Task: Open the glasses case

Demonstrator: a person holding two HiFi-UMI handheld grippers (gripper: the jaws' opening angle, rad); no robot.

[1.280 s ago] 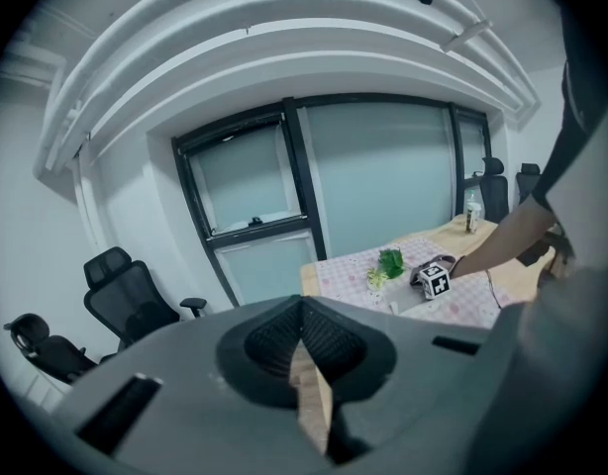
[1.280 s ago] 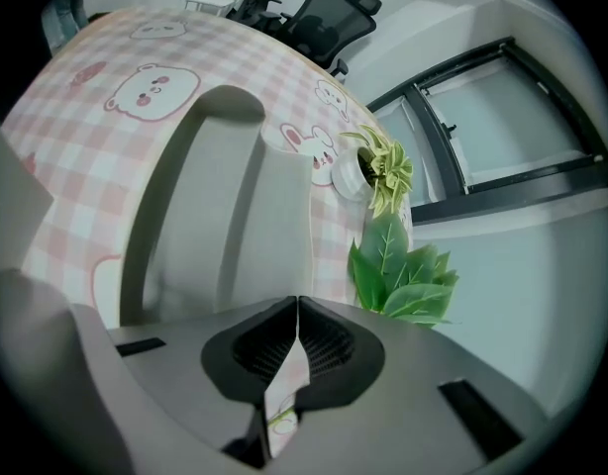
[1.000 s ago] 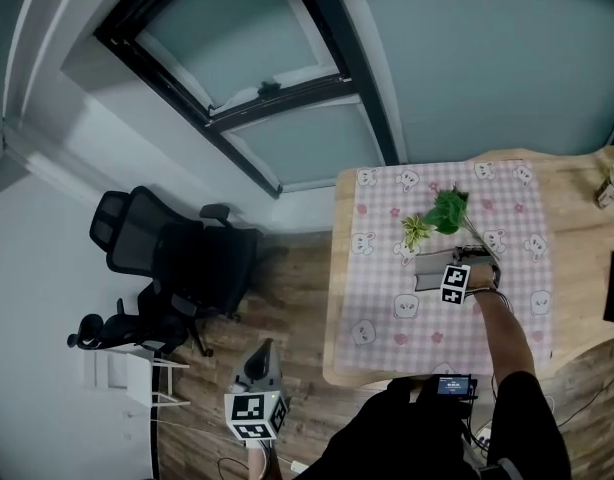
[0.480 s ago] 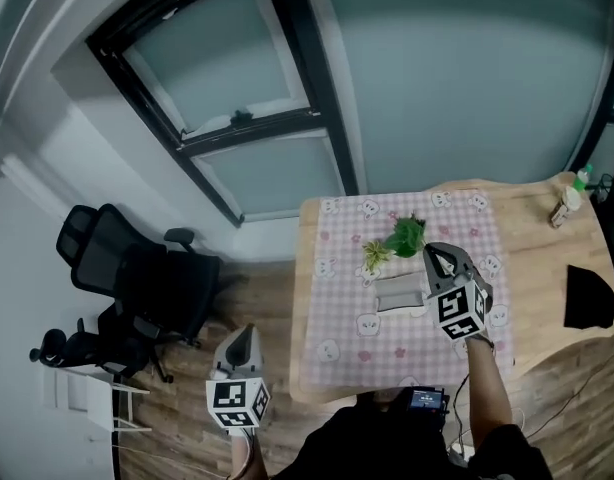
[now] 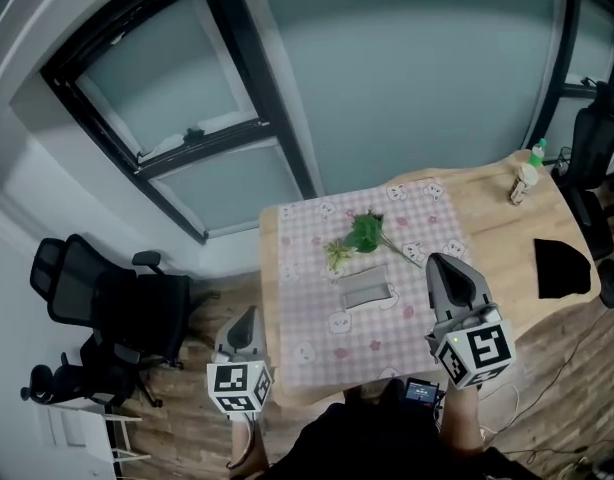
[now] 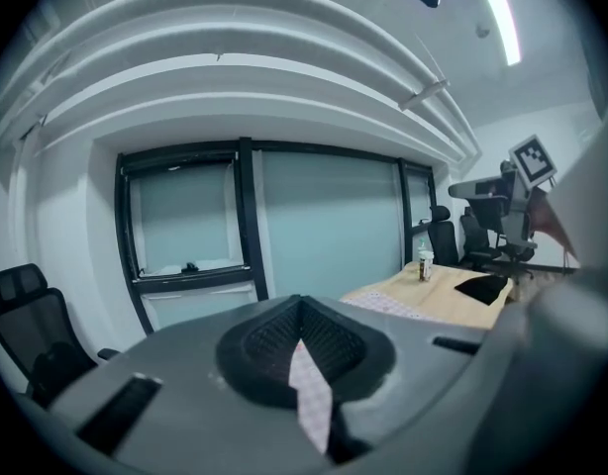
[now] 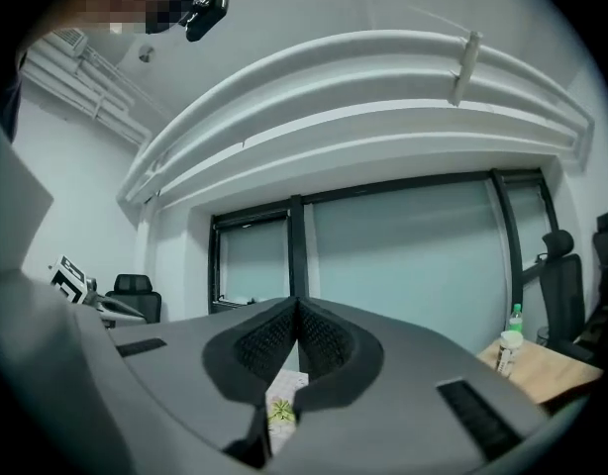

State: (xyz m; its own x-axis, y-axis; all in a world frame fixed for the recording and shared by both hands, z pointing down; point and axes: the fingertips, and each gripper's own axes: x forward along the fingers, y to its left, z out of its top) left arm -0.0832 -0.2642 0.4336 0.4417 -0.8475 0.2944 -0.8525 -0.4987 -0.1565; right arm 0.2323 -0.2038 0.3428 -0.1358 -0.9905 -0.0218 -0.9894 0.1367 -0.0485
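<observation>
The grey glasses case (image 5: 365, 291) lies flat on the pink checked cloth (image 5: 307, 268), just in front of a small green plant (image 5: 362, 233). From this height I cannot tell how its lid stands. My right gripper (image 5: 439, 261) is held high above the table's right part, far from the case, jaws shut and empty; its marker cube (image 5: 477, 353) faces the camera. My left gripper (image 5: 249, 313) hangs left of the table over the floor, also shut with nothing in it. In the right gripper view the plant (image 7: 280, 411) shows below the closed jaws.
The wooden table (image 5: 487, 208) carries a bottle (image 5: 537, 152), a jar (image 5: 521, 182) and a black object (image 5: 561, 268) at its right end. Office chairs stand left (image 5: 107, 298) and right (image 5: 592, 138). A window wall (image 5: 207, 148) lies beyond.
The right gripper has lifted off the glasses case and risen high toward the camera, rolling as it went. The left gripper has come up a little. The case stays on the cloth.
</observation>
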